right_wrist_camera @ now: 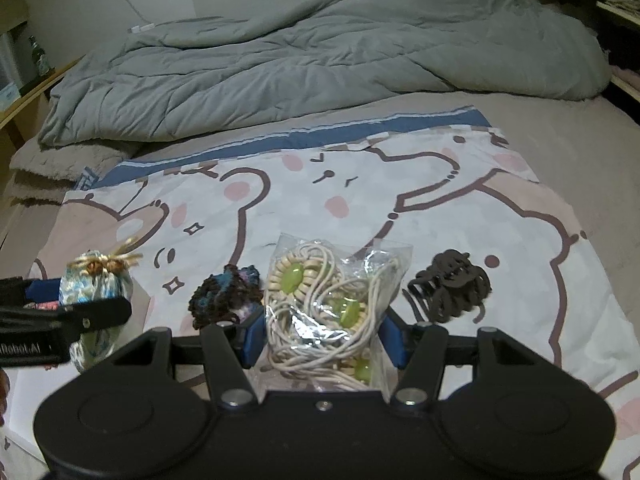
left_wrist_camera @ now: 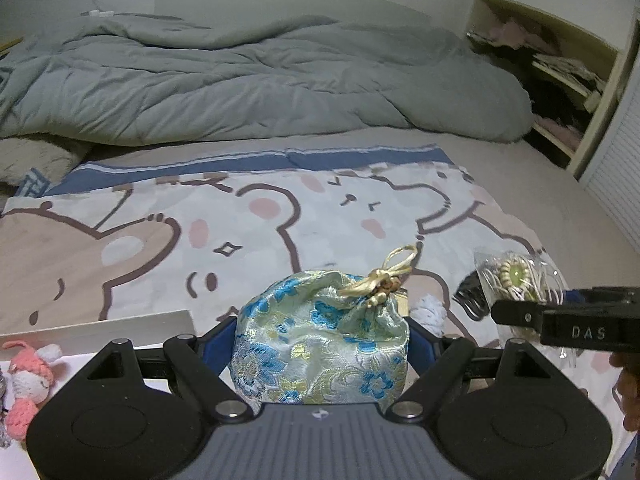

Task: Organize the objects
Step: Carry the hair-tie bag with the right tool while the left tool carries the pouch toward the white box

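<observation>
My left gripper (left_wrist_camera: 320, 340) is shut on a blue and cream brocade drawstring pouch (left_wrist_camera: 320, 340) with a gold cord; the pouch also shows in the right wrist view (right_wrist_camera: 96, 284). My right gripper (right_wrist_camera: 320, 336) is shut on a clear plastic bag of cord necklaces with green beads (right_wrist_camera: 324, 300), which also shows in the left wrist view (left_wrist_camera: 516, 276). A dark crochet scrunchie (right_wrist_camera: 224, 296) lies left of the bag. A brown claw hair clip (right_wrist_camera: 452, 288) lies to its right. All sit on a cartoon bear blanket (right_wrist_camera: 360, 192).
A white box (left_wrist_camera: 100, 332) at lower left holds a pink and white crochet toy (left_wrist_camera: 28, 380). A rumpled grey duvet (left_wrist_camera: 240, 76) covers the far half of the bed. A shelf unit (left_wrist_camera: 560, 72) stands at the far right.
</observation>
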A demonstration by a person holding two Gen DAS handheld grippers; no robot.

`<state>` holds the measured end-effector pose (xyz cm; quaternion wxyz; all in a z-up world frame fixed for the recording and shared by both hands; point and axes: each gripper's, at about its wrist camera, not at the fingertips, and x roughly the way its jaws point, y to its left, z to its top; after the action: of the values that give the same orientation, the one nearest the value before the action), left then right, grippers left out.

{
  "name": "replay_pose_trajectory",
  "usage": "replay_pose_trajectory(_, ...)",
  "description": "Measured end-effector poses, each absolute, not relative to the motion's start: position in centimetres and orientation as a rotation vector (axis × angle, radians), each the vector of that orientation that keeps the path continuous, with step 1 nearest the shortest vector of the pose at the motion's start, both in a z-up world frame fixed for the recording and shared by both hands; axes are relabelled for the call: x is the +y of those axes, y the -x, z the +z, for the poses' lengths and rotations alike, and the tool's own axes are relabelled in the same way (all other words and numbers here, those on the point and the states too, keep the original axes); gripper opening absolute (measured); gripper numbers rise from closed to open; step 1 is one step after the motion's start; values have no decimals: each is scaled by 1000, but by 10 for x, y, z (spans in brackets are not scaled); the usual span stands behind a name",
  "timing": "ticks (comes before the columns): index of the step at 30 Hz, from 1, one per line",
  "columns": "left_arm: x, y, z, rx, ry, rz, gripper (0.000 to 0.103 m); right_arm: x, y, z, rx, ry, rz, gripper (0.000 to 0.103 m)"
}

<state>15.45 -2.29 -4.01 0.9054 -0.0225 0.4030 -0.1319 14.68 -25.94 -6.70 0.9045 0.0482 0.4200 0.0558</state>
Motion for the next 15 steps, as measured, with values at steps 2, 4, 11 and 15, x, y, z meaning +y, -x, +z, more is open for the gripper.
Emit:
replay_pose_trajectory(2, -15, -155, -39, 827, 58, -257, 85, -254, -147, -66, 863, -94, 117, 59)
replay_pose_trajectory(4, -7, -155, -38, 821, 73, -246, 84, -250, -148, -65, 859, -104, 124, 59)
replay_pose_trajectory(11, 29, -156, -43, 808, 116, -214, 85, -224, -152, -64, 852, -95, 162, 59)
replay_pose_trajectory(15, 54, -159, -50, 819, 146, -184, 85, -208, -155, -65, 851, -93, 186, 59)
